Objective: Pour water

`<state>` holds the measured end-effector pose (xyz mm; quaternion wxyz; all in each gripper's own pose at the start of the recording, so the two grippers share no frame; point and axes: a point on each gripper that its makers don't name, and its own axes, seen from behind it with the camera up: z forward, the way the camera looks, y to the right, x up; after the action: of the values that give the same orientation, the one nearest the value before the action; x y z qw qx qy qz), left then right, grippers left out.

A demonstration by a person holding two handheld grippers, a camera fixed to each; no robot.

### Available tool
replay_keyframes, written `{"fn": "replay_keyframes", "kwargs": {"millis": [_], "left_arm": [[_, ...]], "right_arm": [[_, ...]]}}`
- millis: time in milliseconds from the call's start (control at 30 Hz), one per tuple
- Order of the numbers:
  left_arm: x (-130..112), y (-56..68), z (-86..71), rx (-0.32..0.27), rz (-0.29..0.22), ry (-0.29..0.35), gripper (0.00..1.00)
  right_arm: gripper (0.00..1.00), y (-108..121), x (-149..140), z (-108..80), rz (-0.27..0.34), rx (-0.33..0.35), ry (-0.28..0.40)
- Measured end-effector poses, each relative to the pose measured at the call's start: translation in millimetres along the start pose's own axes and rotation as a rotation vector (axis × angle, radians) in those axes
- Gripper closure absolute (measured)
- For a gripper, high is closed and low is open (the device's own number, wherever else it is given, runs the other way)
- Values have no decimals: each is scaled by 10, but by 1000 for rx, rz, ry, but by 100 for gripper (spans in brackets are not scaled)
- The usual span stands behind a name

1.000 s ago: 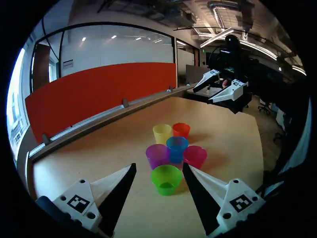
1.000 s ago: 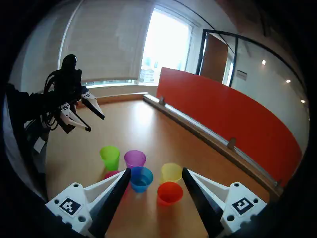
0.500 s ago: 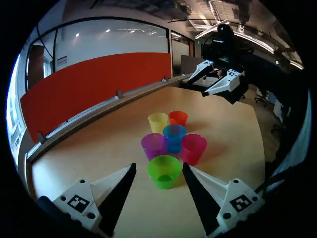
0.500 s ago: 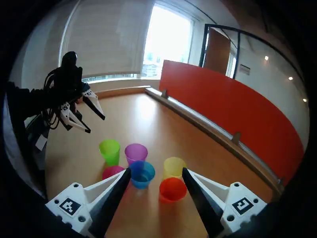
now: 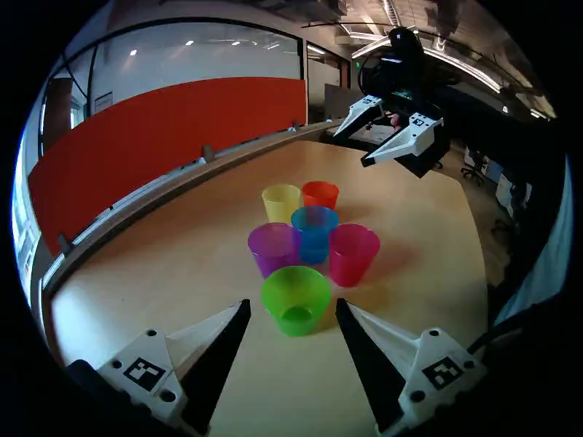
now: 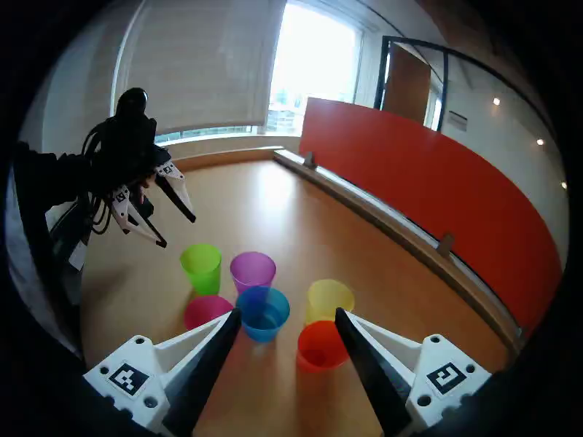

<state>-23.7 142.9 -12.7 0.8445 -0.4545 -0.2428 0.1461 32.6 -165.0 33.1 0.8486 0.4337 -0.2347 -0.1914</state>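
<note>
Six cups cluster mid-tabletop [image 5: 160, 277], close together: green [image 5: 295, 298] at lower centre of the left gripper view, then purple [image 5: 273, 247], blue [image 5: 314, 231] and pink [image 5: 353, 253], with yellow [image 5: 281, 202] and red [image 5: 320, 194] behind. The left gripper [image 5: 291, 306] hangs with its fingers spread and empty, the green cup framed just beyond them. The right gripper [image 6: 286, 313] is likewise spread and empty, blue and red cups low in its frame. Which cup holds water I cannot tell. This looks like the approach before any grasp. Next, one gripper should settle its fingers on either side of a cup and close gently without nudging the others.
</note>
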Motion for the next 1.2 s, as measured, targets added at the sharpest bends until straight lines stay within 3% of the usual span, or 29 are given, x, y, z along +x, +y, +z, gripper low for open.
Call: {"fn": "replay_keyframes", "kwargs": {"millis": [767,1200], "left_arm": [[-280,8,309,-41,5,-94,14],[-351,-25,476,-49,-1,-109,14]], "right_arm": [[0,-34,-190,275,-20,48,-52],[0,-45,-270,452,-37,71,-82]]}}
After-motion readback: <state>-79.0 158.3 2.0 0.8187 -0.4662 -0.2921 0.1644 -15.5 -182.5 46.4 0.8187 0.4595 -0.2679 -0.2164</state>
